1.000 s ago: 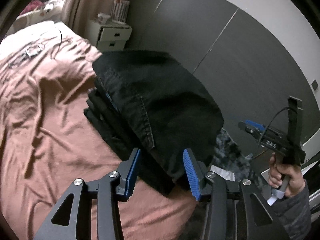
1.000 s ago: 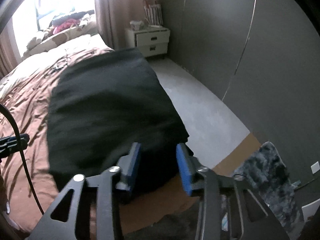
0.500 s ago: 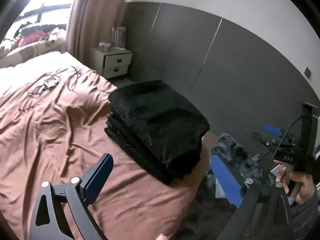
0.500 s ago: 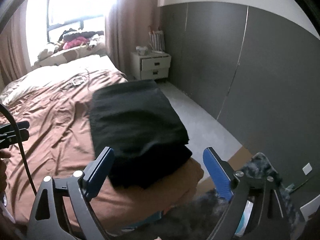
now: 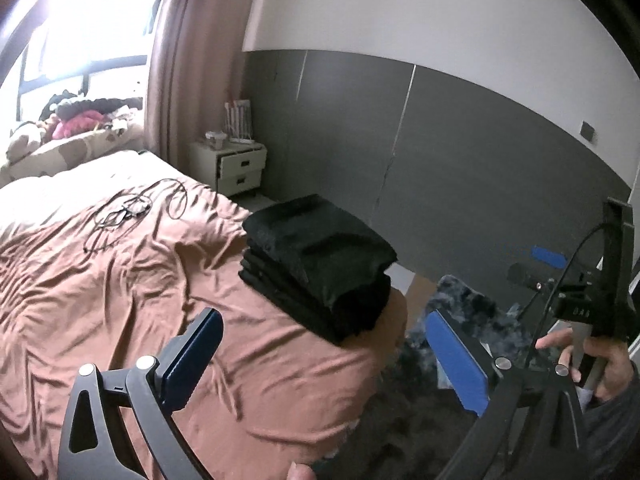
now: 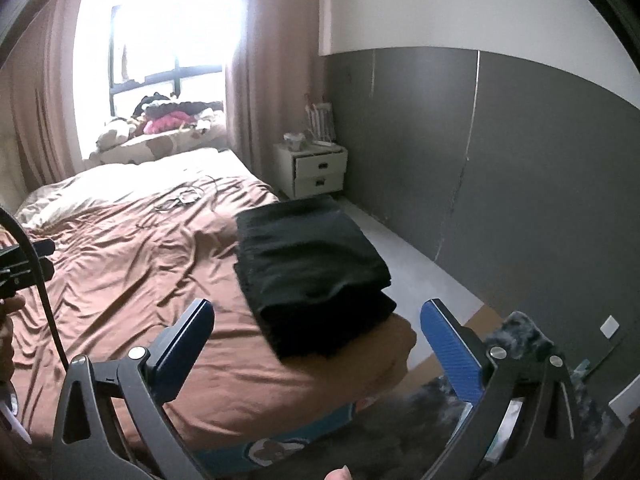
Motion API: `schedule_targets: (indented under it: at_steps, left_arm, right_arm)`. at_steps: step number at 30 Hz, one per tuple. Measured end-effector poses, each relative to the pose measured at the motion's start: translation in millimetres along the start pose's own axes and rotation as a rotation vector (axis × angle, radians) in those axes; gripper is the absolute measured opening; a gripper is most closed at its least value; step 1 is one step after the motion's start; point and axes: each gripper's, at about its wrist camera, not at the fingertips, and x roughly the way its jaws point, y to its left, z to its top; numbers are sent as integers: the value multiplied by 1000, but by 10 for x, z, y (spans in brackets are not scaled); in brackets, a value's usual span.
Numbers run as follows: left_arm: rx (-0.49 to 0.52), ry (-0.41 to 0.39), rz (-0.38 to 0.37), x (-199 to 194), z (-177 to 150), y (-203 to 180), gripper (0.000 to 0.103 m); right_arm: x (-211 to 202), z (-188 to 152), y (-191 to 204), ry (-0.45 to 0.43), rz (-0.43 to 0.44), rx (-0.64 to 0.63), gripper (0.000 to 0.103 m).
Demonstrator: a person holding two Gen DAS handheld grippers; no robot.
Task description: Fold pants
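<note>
The black pants (image 5: 320, 264) lie folded in a thick stack at the near right corner of the bed with the brown cover (image 5: 100, 280). They also show in the right wrist view (image 6: 312, 268). My left gripper (image 5: 324, 344) is open and empty, held back from the stack, above the bed corner. My right gripper (image 6: 316, 336) is open and empty, also drawn back from the stack. The right gripper's body and the hand holding it show at the right of the left wrist view (image 5: 580, 304).
A white nightstand (image 6: 316, 172) stands by the grey wall beyond the bed. Cables (image 5: 132, 212) lie on the bed cover. A dark shaggy rug (image 5: 472, 308) lies on the floor past the bed corner. Pillows and clothes (image 6: 168, 120) sit under the window.
Both grippers opened, let go of the folded pants and pulled back and up from the stack. The pants now rest on the bed corner.
</note>
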Motion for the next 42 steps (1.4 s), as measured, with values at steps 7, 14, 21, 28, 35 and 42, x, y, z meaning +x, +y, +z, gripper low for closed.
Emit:
schedule_targets:
  at_steps: [7,14,21,28,35,42]
  left_arm:
    - [11,-29,34,-503,-301,-104,103]
    - [20,-66,93,-975,-615,-152,103]
    - [21,-117,154,-1408,-953,-153,103]
    - [15,-167,236,-1787,-1300,-184,103]
    - [9,-194,298,-2061,-1631,-212,103]
    - [2,-206,349,-2174,-1934,-303,103]
  right_arm:
    - [-368,-212,72,-21,48,7,103]
    - [-676,-390,94,-53,83,8,103]
    - [-894,-659,173,-70,114,12,103]
    - [-1012,-920,257,-78,160,1,103]
    - [-1055,-1158,297,-89,184,-2,103]
    - [-1088,-1367,314,-99,200,12,103]
